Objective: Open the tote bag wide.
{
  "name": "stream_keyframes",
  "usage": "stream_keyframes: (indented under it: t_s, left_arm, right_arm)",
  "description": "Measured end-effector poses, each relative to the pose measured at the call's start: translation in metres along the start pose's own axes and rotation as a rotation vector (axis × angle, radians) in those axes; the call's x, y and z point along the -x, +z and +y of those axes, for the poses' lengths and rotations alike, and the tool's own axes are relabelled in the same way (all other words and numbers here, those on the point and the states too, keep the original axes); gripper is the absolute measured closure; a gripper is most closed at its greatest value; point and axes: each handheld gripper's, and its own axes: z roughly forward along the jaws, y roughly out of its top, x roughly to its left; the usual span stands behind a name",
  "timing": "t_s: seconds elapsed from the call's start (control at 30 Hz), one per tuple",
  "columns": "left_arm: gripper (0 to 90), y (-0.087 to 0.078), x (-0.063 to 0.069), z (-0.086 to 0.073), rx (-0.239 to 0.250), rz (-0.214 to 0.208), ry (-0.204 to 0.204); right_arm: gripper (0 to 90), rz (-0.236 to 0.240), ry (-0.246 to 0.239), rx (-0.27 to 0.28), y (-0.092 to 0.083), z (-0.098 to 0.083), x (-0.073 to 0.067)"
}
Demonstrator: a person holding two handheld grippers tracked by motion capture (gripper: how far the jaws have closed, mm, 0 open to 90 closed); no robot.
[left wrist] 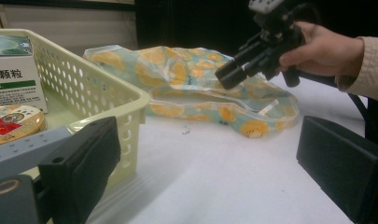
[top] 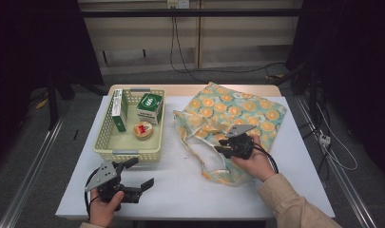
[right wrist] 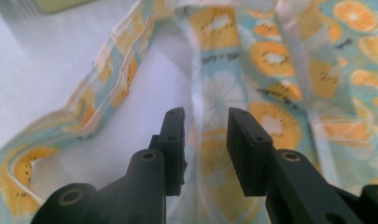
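Nearest the camera, at the lower left of the high view, the left tongs rest spread wide and empty on the white surface, just below the pale green basket. That basket, at the left of the surface, holds a green-and-white box, a slimmer carton and a round tin, none of them moved out yet. Right of centre lies the orange-print cloth bag, slack and partly flattened. The right tongs hover over its open mouth with a narrow gap between the jaws; in the right gripper view they straddle the fabric without pinching it. Judging by this, the packing has barely begun: the bag has yet to be gripped and opened, and all three items remain to be transferred.
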Motion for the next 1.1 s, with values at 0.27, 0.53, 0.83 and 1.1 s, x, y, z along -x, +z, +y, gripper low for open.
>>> stream_keyframes:
  t_s: [0.27, 0.53, 0.83, 1.1]
  left_arm:
    - [6.0, 0.000, -0.001, -0.001, -0.004, 0.002, -0.001]
    - [6.0, 0.000, -0.002, 0.000, -0.003, 0.005, 0.005]
    - [6.0, 0.000, 0.000, 0.000, 0.003, 0.001, 0.003]
    - [6.0, 0.000, 0.000, 0.001, -0.001, 0.000, 0.008]
  right_arm:
    - [85.4, -0.029, 0.029, -0.051, 0.013, -0.011, 0.006]
    - [90.0, -0.015, 0.078, -0.056, 0.016, -0.013, 0.009]
    - [90.0, 0.150, 0.081, -0.060, 0.003, -0.015, -0.015]
    - [90.0, 0.108, 0.145, 0.022, -0.010, -0.009, 0.003]
